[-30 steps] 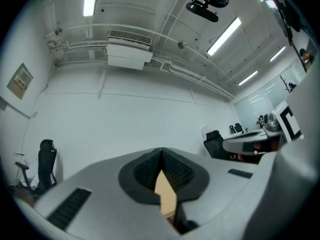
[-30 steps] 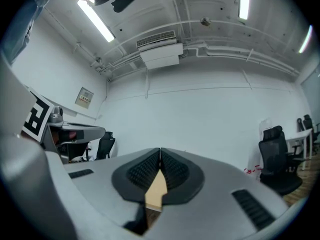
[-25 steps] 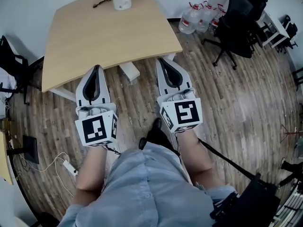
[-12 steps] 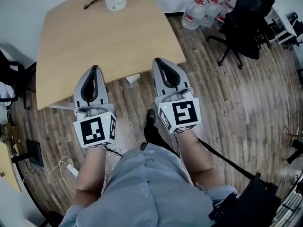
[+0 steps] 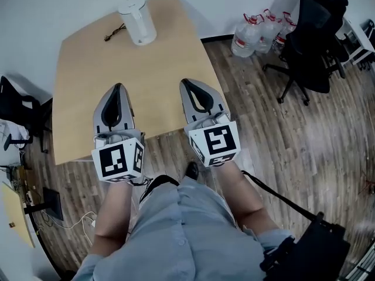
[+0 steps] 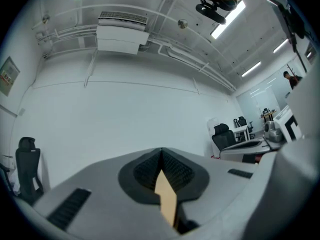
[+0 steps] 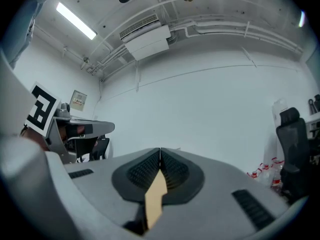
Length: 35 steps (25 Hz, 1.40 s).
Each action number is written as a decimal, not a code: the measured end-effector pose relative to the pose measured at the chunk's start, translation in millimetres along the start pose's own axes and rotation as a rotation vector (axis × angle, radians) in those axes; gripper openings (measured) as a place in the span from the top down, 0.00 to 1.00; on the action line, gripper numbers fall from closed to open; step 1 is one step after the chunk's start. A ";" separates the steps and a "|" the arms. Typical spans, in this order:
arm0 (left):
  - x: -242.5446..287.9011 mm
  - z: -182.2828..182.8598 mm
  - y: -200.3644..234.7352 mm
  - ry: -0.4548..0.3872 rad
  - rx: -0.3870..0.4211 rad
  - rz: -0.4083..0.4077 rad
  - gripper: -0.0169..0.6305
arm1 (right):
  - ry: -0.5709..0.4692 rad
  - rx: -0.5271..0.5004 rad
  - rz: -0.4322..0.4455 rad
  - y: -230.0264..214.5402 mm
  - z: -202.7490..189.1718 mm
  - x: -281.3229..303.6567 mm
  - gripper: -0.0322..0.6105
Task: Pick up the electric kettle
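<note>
A white electric kettle stands upright at the far end of the pale wooden tabletop, close to the wall. A thin black cord lies on the wood just to its left.

The person holds both tools out level over the near edge of the tabletop, side by side and pointing toward the kettle. The left hand-held gripper has its grey jaws pressed together at the tips, with nothing between them. The right hand-held gripper is the same, its ribbed black pads meeting in a closed seam and holding nothing. Both are well apart from the kettle, with a wide stretch of bare wood between.

Each tool carries a white cube with black square markers at its back end, just ahead of the person's forearms. A light blue shirt fills the lower middle of the head view.

Off to the right, on the dark plank floor, clear water bottles cluster against the wall beside a black office chair.
</note>
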<state>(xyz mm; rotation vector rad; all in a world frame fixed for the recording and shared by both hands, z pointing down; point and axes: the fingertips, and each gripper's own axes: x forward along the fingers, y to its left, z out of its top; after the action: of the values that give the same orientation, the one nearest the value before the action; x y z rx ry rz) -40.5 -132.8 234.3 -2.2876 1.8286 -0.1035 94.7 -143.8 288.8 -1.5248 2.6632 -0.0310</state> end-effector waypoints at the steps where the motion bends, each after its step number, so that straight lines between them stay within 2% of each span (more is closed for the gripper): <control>1: 3.3 2.4 0.0 -0.007 0.007 0.004 0.97 | -0.005 -0.004 0.006 -1.8 1.7 4.0 0.95; 8: 25.6 -2.2 10.5 -0.009 0.026 0.032 0.97 | -0.045 -0.014 0.028 -15.5 15.2 39.3 0.95; 12: 43.1 -10.3 23.6 -0.010 0.011 0.046 0.97 | -0.040 -0.021 0.042 -16.6 12.2 62.9 0.95; 22: 97.0 -40.2 60.8 -0.008 -0.026 0.040 0.97 | 0.032 -0.049 0.038 -19.5 -8.5 136.2 0.95; 35: 164.1 -99.3 121.3 0.074 -0.102 0.032 0.97 | 0.141 -0.037 -0.005 -41.3 -45.4 251.1 0.95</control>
<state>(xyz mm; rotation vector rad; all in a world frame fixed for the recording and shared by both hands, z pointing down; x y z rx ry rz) -137.5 -329.3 293.6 -2.3508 1.9491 -0.0930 0.3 -382.0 323.1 -1.5974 2.7820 -0.0930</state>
